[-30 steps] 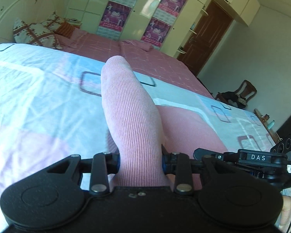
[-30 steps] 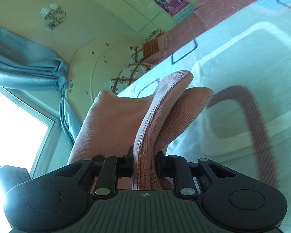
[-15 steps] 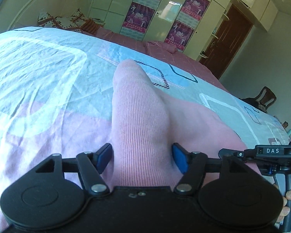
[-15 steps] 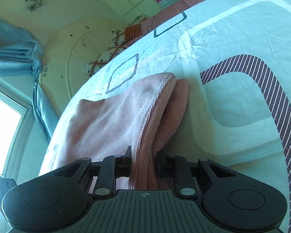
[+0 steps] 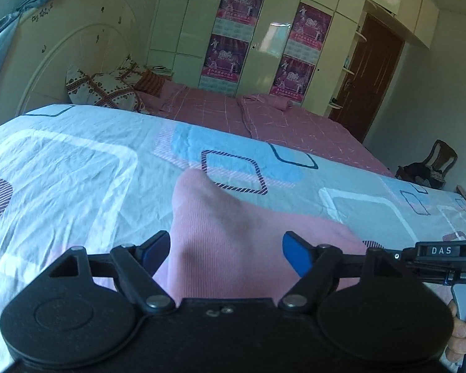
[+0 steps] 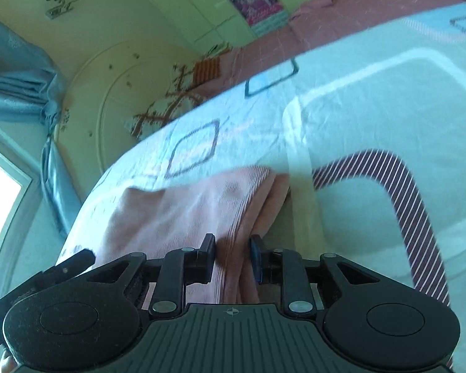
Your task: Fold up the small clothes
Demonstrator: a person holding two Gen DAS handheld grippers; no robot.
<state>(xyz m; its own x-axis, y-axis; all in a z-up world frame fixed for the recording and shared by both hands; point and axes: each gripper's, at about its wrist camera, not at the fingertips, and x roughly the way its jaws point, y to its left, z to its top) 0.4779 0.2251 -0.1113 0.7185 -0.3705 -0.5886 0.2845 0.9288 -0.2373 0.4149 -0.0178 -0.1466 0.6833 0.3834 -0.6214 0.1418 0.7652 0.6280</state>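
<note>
A pink ribbed knit garment (image 5: 233, 233) lies folded on the patterned bedsheet (image 5: 77, 161). My left gripper (image 5: 225, 248) is open, its blue pads wide apart on either side of the garment's near edge. In the right wrist view the same garment (image 6: 183, 211) lies flat with stacked layers at its right edge. My right gripper (image 6: 231, 258) has its jaws slightly apart around the garment's folded edge, with a small gap showing on each side. The right gripper's handle (image 5: 444, 258) shows at the right of the left wrist view.
A pink checked bedspread (image 5: 264, 118) covers the far part of the bed, with pillows (image 5: 102, 90) by the headboard. Wardrobes with posters (image 5: 233, 31), a brown door (image 5: 372, 77) and a chair (image 5: 431, 164) stand beyond. A curtained window (image 6: 15, 124) is at the left.
Both grippers lowered the garment onto the bed. The left gripper let go and opened wide. The right gripper's jaws loosened around the folded edge, and the garment settled flat.
</note>
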